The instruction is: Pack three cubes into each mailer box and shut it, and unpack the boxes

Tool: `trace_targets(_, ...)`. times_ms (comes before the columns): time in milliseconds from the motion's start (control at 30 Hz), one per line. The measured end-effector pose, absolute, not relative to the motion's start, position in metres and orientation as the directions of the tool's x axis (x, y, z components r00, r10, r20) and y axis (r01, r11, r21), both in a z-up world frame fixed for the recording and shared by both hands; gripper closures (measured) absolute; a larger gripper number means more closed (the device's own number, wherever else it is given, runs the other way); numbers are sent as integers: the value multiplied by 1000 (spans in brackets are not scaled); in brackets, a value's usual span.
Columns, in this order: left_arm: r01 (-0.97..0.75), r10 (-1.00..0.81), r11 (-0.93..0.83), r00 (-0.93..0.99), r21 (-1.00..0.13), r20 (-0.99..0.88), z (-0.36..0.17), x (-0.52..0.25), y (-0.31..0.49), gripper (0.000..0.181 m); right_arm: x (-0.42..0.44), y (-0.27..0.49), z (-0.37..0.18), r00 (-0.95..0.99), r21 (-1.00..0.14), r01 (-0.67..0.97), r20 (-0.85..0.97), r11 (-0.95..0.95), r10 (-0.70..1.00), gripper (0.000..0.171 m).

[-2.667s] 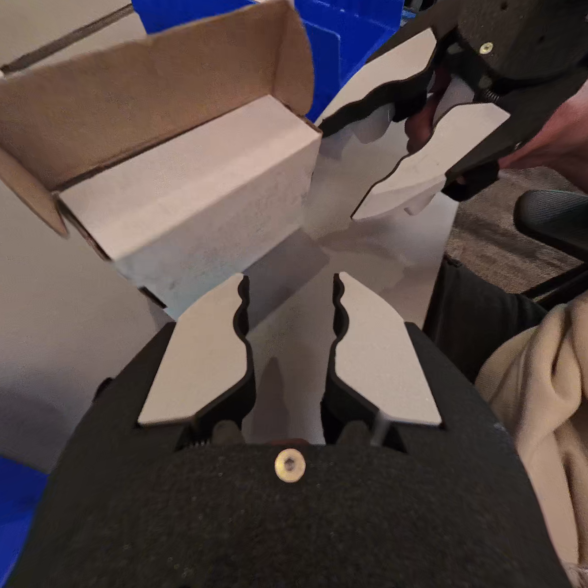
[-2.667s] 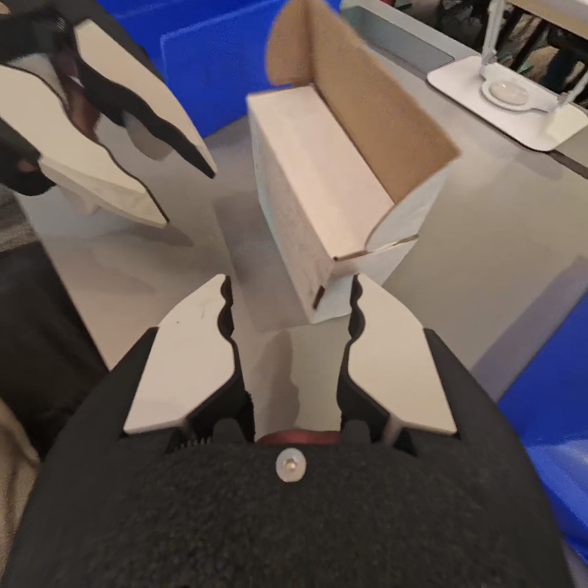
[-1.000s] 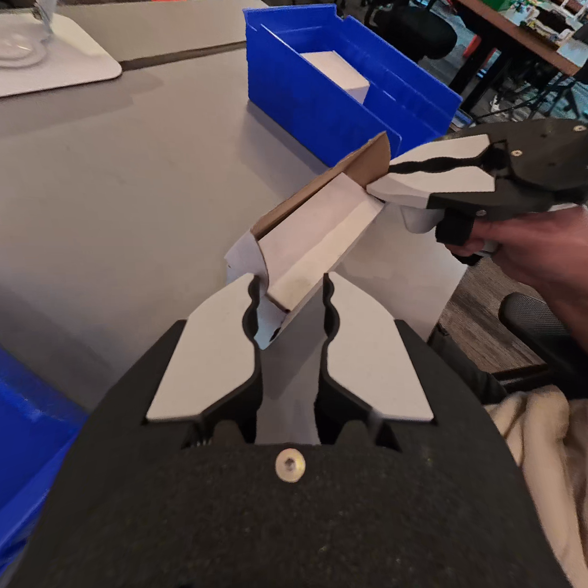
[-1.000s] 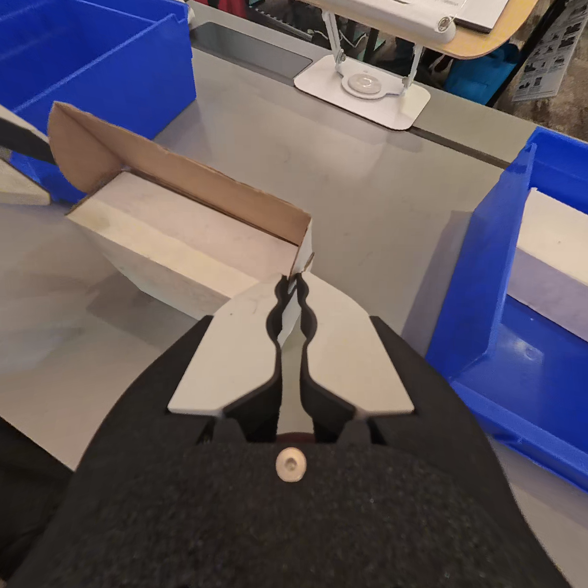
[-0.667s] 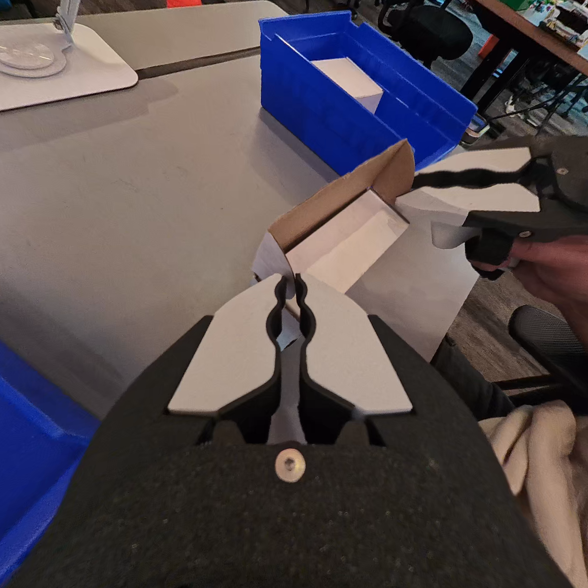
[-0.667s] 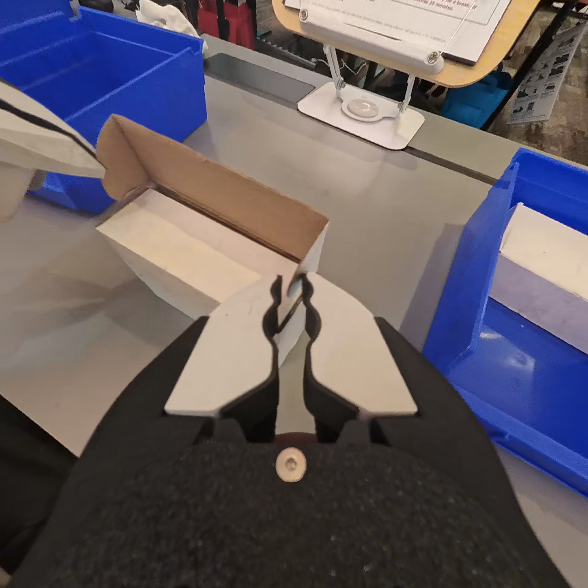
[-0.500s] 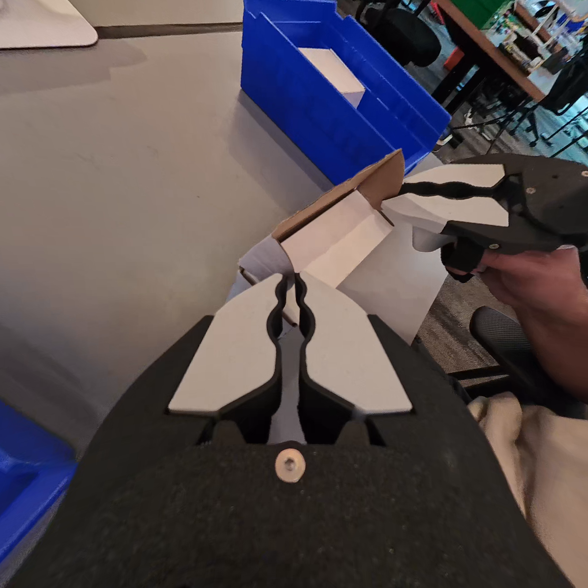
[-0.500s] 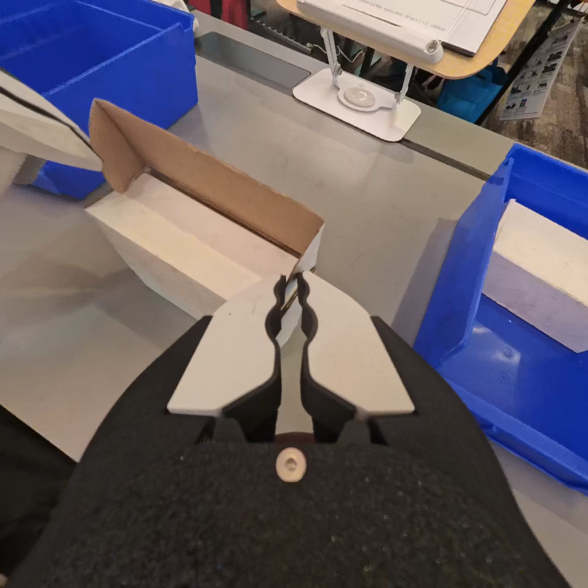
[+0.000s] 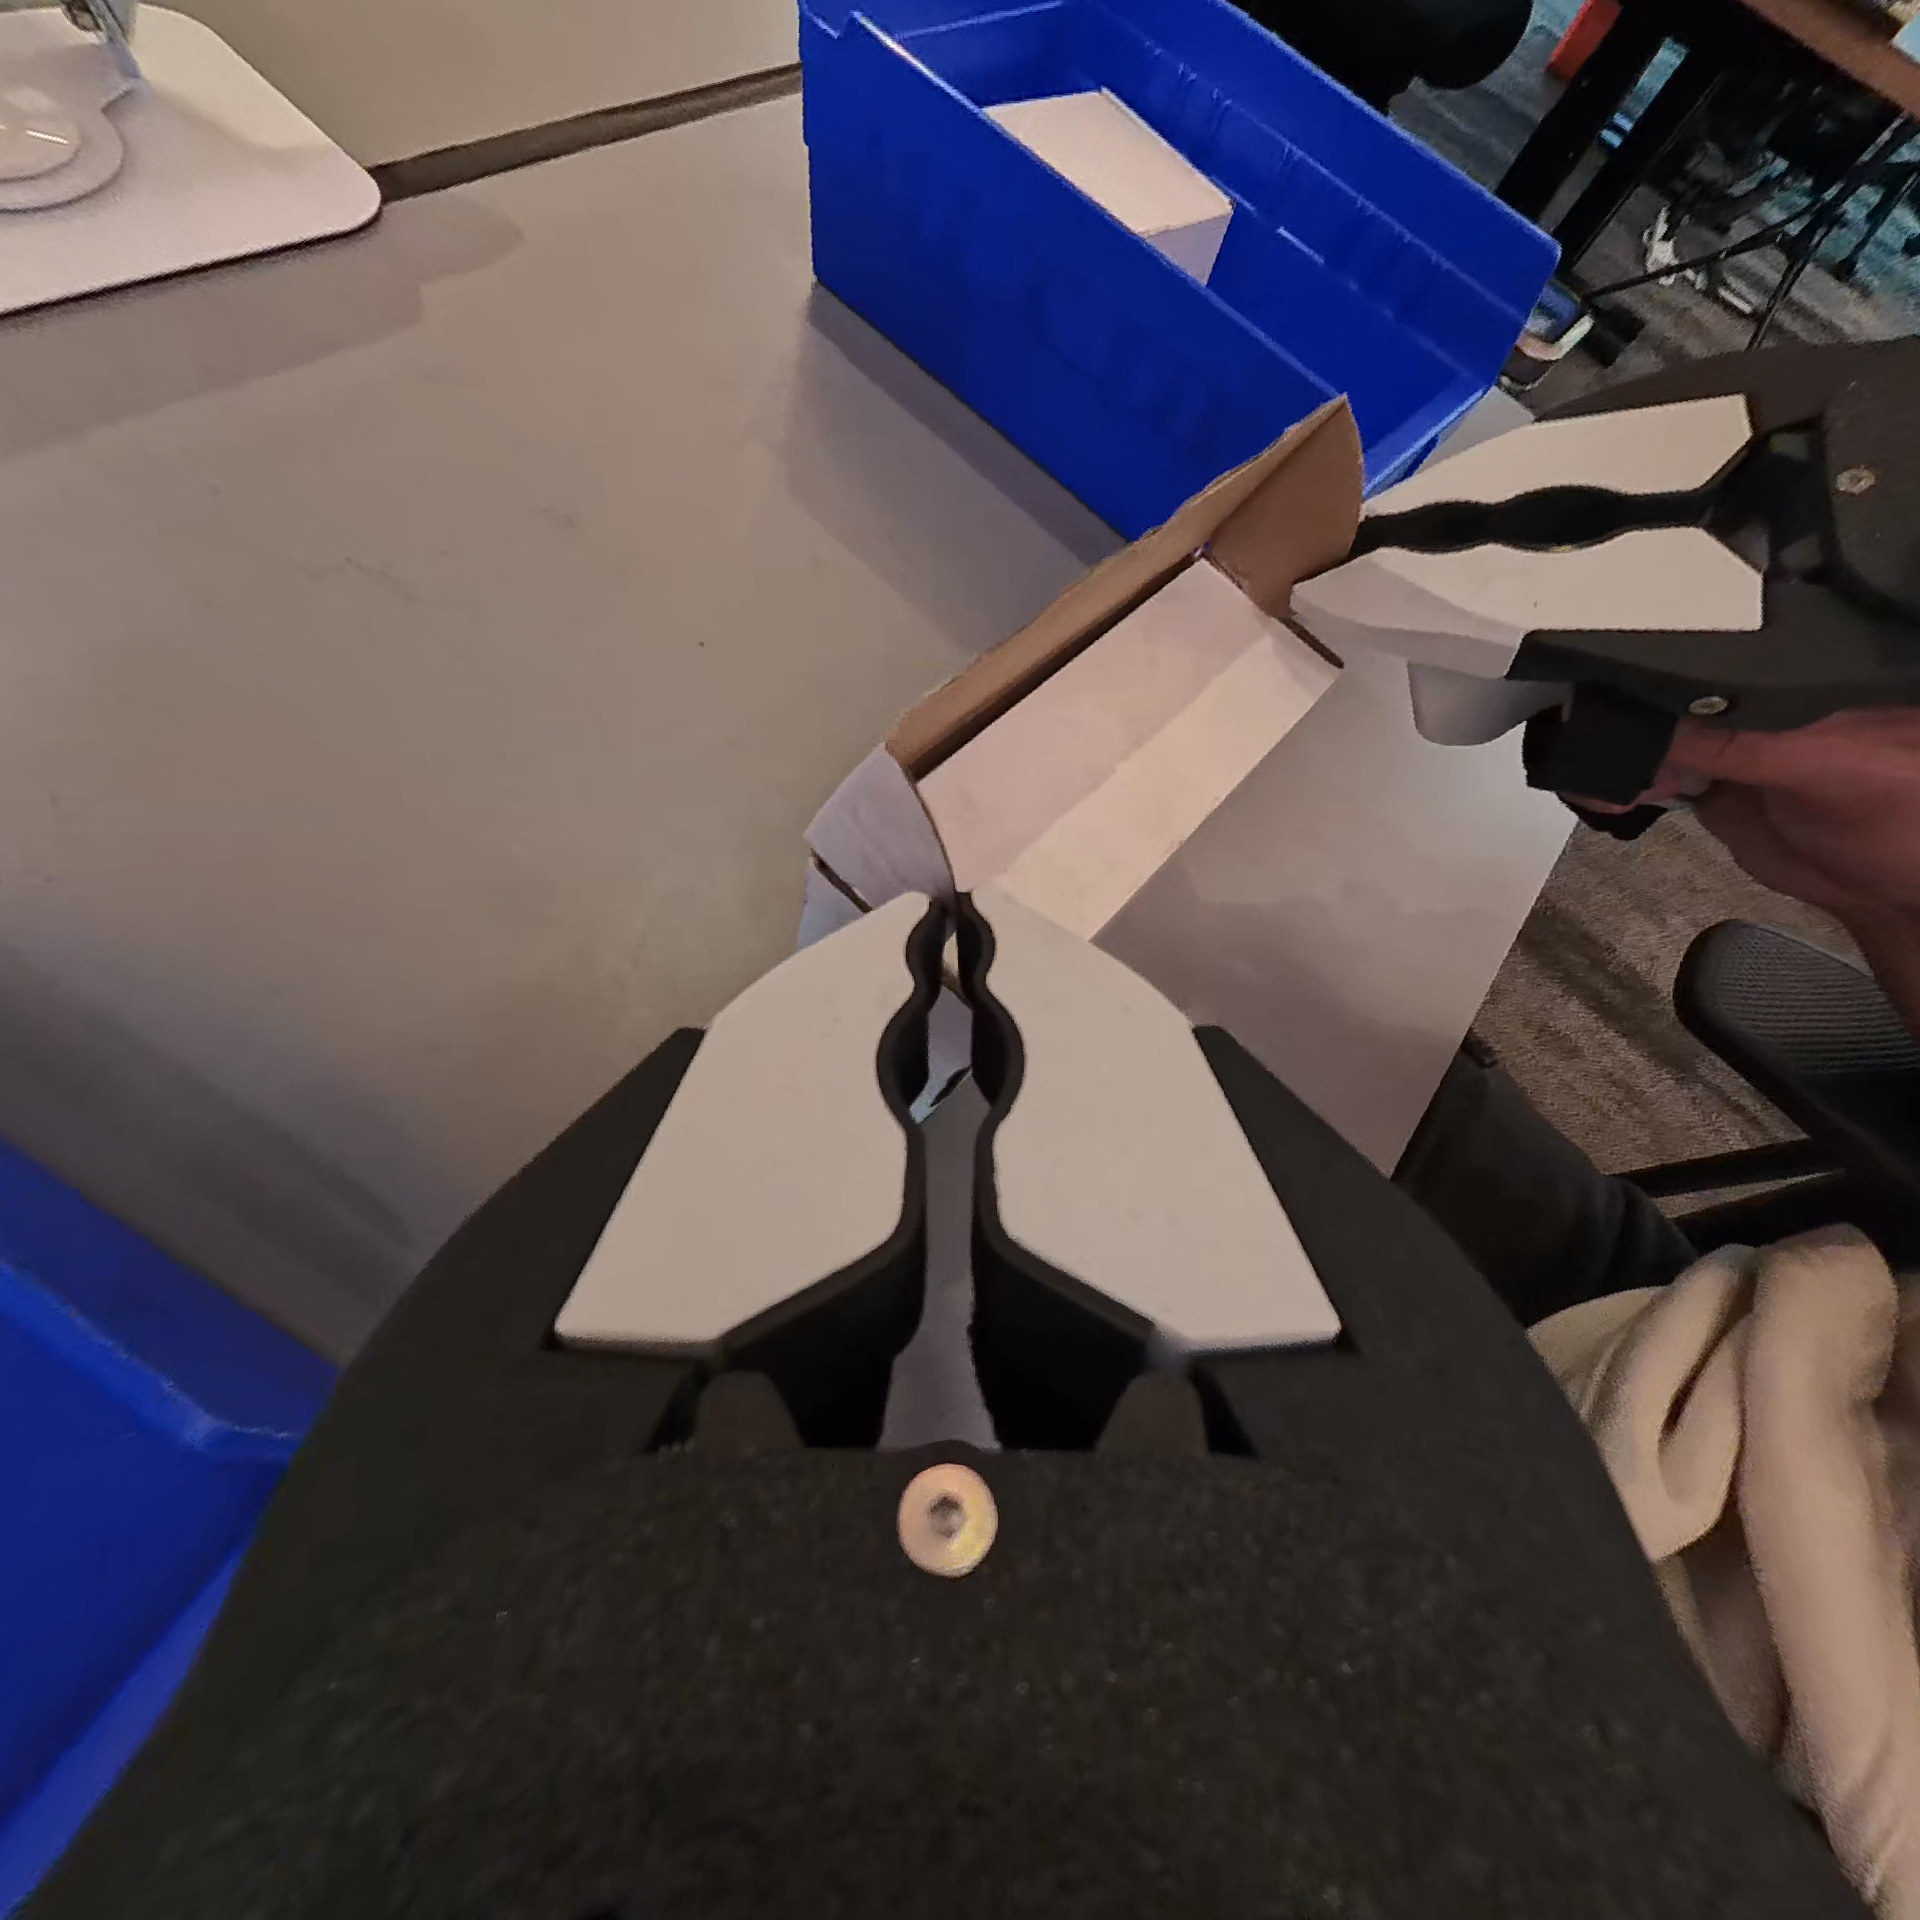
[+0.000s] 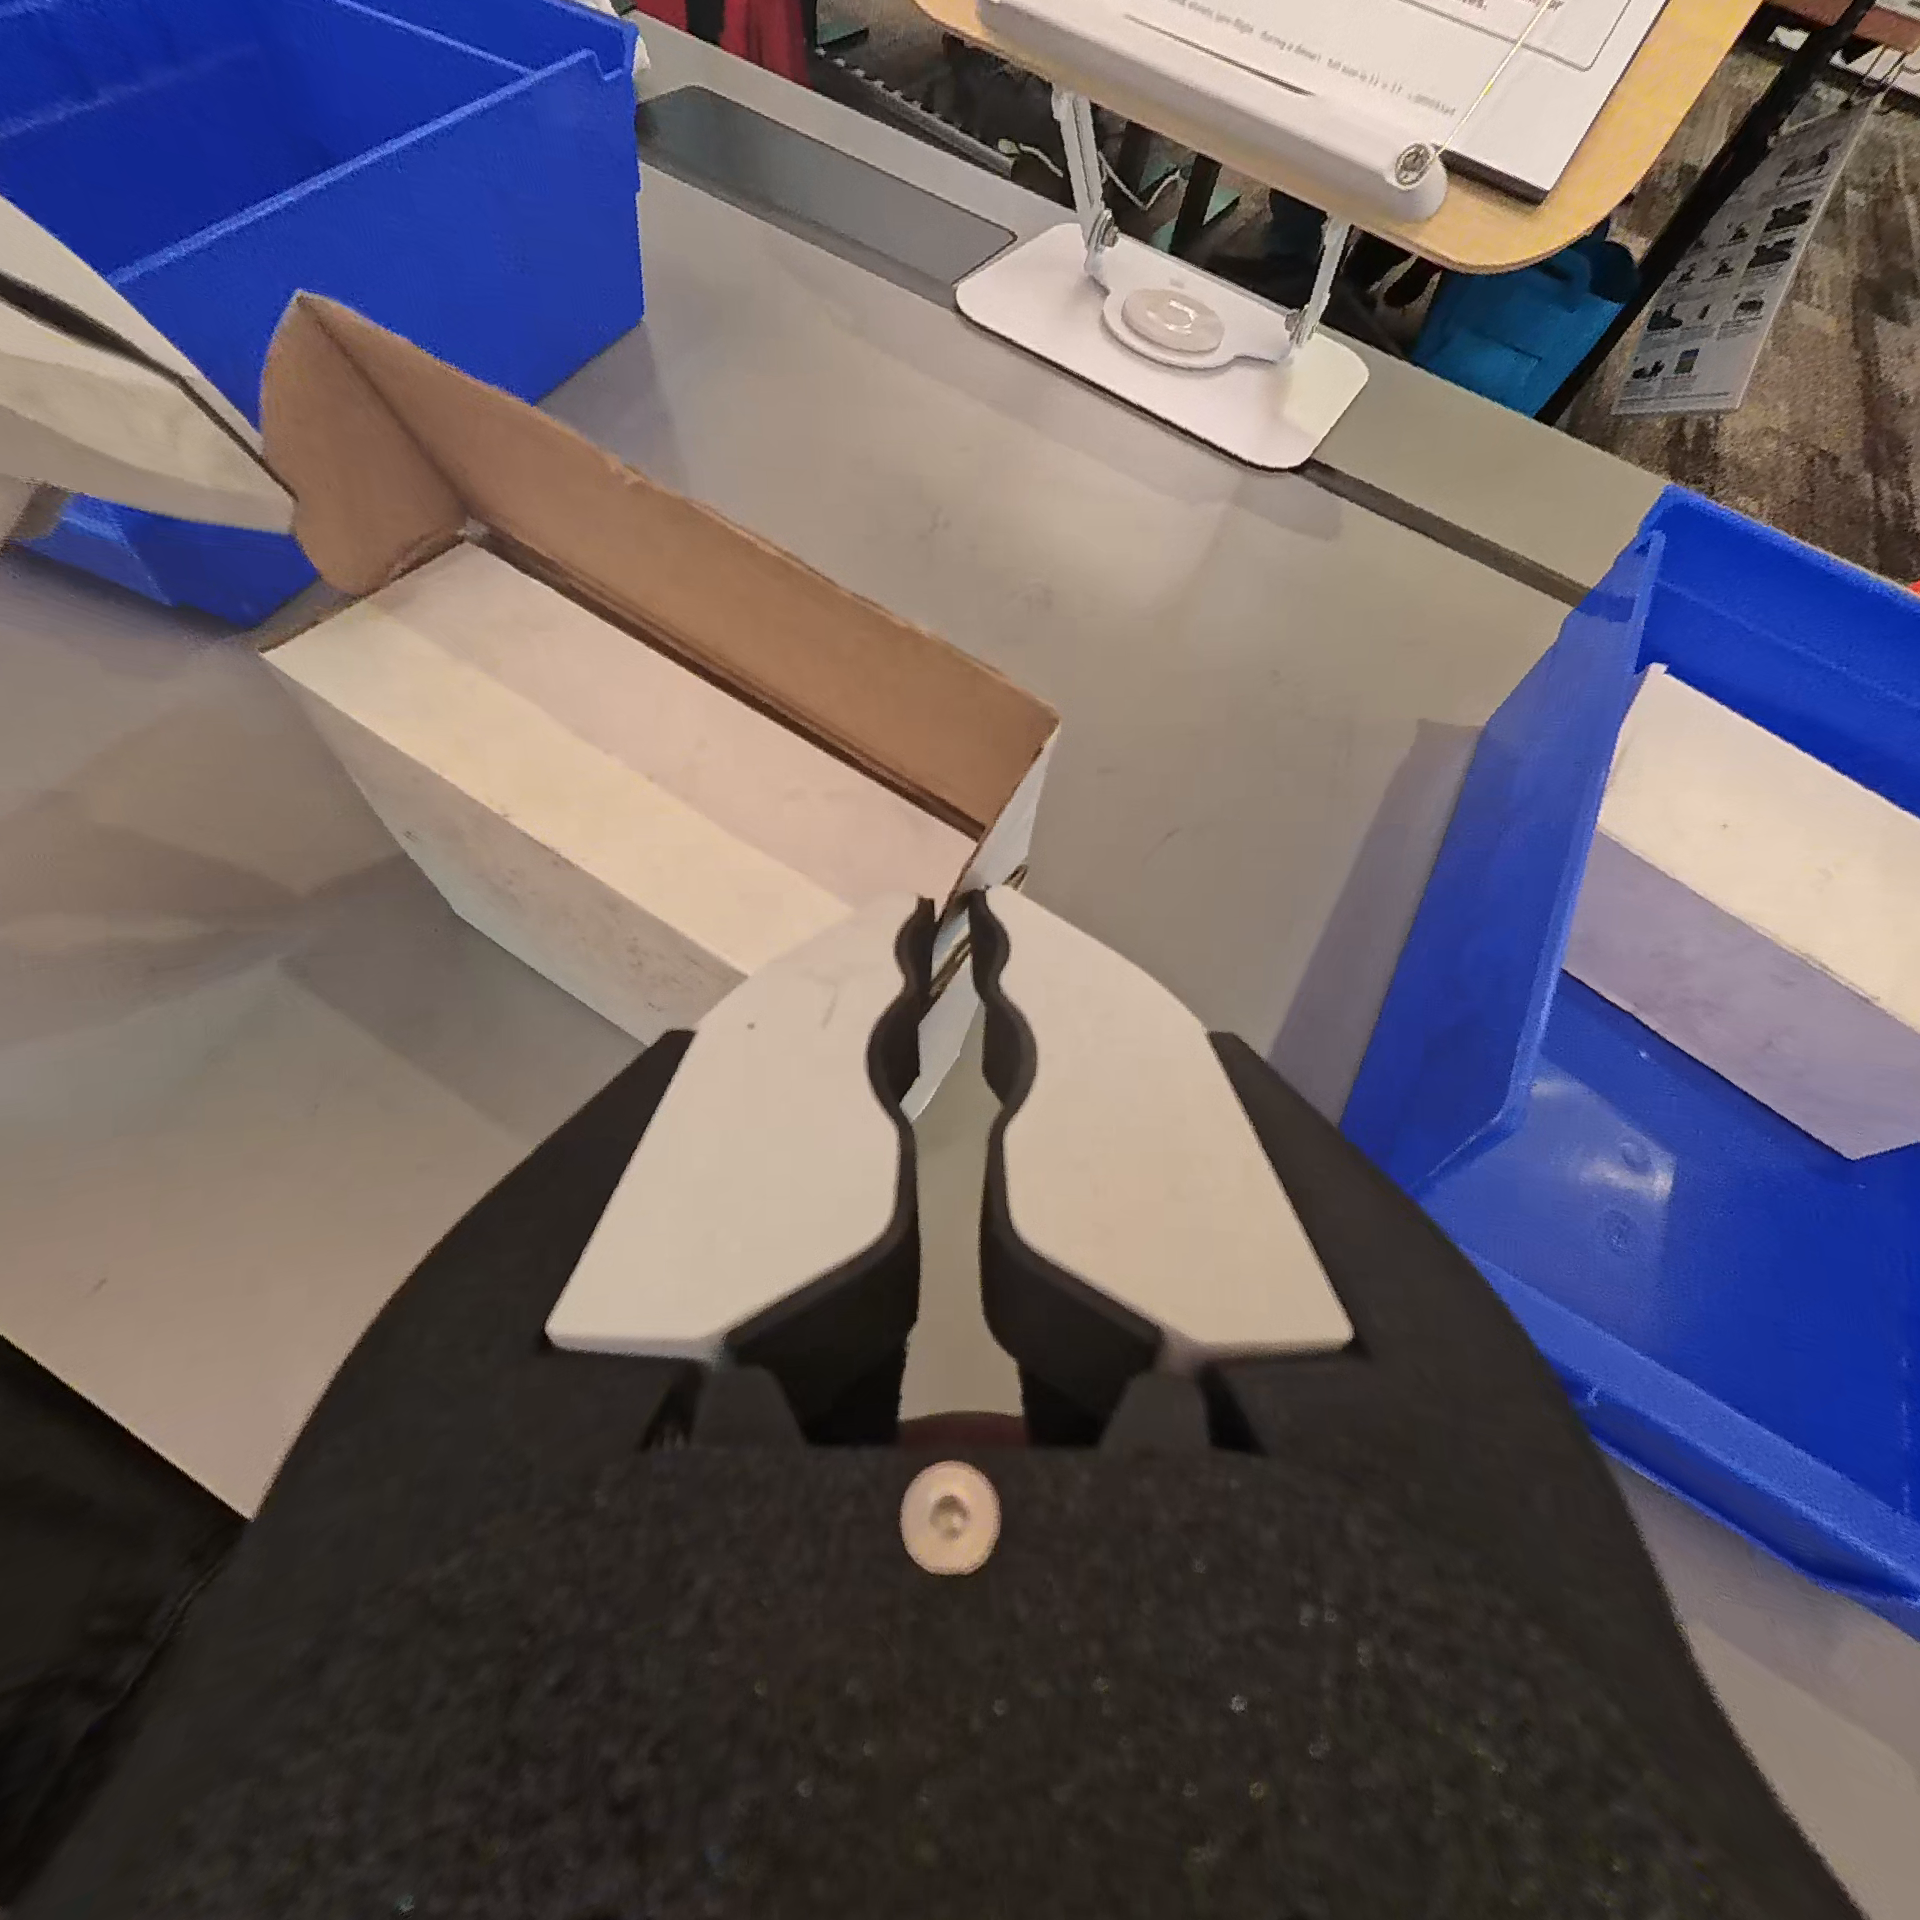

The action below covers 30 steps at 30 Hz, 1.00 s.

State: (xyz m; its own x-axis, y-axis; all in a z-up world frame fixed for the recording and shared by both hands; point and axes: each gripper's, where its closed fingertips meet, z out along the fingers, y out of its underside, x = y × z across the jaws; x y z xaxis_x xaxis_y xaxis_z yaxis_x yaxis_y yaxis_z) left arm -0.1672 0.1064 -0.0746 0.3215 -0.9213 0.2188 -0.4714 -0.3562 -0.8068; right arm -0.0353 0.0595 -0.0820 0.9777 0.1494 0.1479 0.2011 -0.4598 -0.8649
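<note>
Both grippers are now clamped on the mailer box (image 9: 1101,748) side flaps — 2.7 s ago both were open and off it. Left gripper (image 9: 954,914) pinches the near flap, right gripper (image 10: 951,914) the opposite one; box sits on the table (image 9: 416,623), lid raised, likely being opened. Only the right view shows the document stand (image 10: 1174,322); the left shows the holder's hand (image 9: 1787,800).

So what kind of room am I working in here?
Likely an office-style lab or workshop: a grey table carrying blue bins, a clipboard stand, office chairs on carpet, and cluttered desks behind.
</note>
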Motion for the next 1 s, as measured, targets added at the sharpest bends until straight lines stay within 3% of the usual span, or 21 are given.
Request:
trace_targets(300,-457,-927,-341,311,-822,211,-80,-169,104,180,-34,57,-85,967,-866,255,221,-430,128,166)
trace_targets(500,-490,-943,-247,319,-836,92,-83,-170,104,181,-33,56,-87,965,-866,261,224,-427,137,167)
trace_targets(600,-486,-941,-237,329,-841,76,-82,-171,107,181,-38,54,-84,964,-876,244,172,-416,203,162)
trace_targets(667,-473,-941,-258,319,-842,109,-82,-171,107,180,-40,50,-77,960,-896,213,118,-389,253,147)
trace_targets(833,-445,-937,-304,300,-843,179,-82,-170,106,180,-34,44,-66,953,-921,111,-9,-374,303,158)
trace_targets(1000,-450,-940,-293,299,-844,167,-82,-170,106,180,-43,51,-73,947,-916,79,-54,-393,317,157)
